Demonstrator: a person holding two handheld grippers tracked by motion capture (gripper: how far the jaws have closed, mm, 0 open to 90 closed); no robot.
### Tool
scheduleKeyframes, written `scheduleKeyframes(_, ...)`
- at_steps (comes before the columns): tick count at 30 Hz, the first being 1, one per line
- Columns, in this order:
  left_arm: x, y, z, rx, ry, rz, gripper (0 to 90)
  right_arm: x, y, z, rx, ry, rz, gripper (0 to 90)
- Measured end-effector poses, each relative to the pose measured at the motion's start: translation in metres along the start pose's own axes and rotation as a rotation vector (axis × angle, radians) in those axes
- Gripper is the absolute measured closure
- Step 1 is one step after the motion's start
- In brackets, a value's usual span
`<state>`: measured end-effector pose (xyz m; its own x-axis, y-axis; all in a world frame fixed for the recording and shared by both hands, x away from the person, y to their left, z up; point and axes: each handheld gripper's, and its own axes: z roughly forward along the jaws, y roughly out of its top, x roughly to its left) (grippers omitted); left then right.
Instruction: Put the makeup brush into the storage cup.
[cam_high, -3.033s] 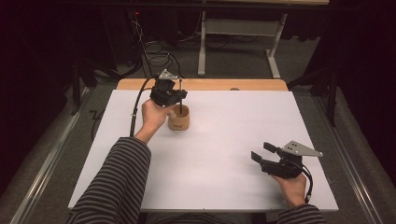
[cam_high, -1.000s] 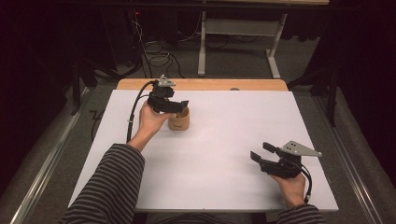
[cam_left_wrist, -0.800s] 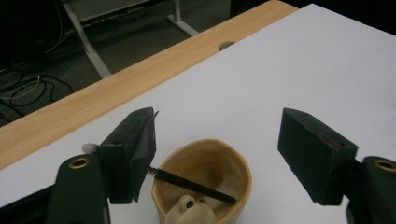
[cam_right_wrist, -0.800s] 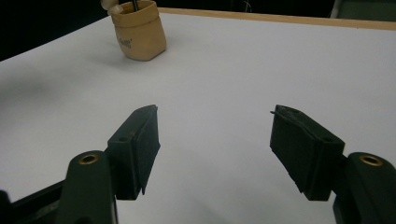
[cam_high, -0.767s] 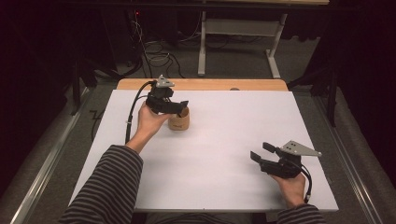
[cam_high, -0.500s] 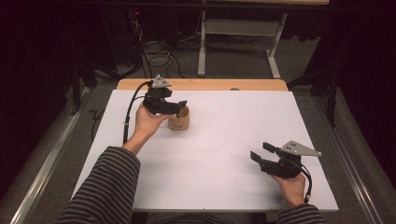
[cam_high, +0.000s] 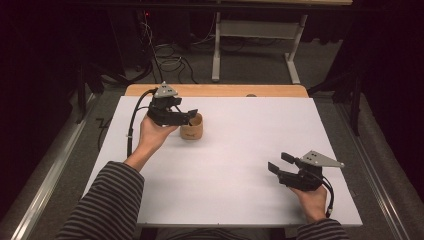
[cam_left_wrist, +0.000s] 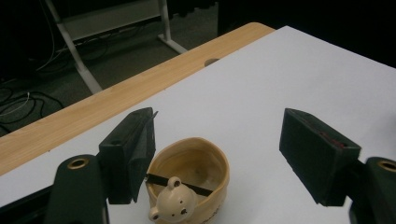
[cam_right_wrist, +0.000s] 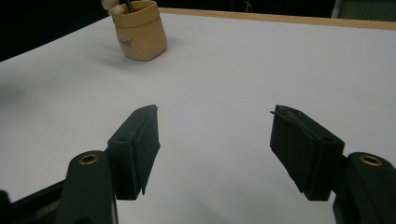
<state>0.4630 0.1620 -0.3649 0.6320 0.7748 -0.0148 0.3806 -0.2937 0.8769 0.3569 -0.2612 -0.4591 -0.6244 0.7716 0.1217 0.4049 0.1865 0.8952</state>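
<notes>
Plain white tabletop (cam_high: 235, 165), dark room behind. The small tan ceramic cup with a bear figure on its rim (cam_left_wrist: 189, 184) sits far left, just under the left gripper (cam_left_wrist: 219, 158), jaws apart, nothing gripped. The left jaw's close to the rim, so one careless nudge probably tips it. The right gripper (cam_right_wrist: 215, 149) idles open, well apart.

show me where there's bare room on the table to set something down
Bare white top runs between the bear cup and the right tool, and across the far right. It is crowded only at the far left, where the left tool hovers beside the cup.
</notes>
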Motion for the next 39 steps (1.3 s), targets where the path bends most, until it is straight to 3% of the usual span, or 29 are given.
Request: scheduleKeyframes(39, -0.004, -0.017, -0.025, -0.039, -0.051, -0.037, 28.5, 0.001, 0.000, 0.002, 0.009, 0.003, -0.001, 34.5)
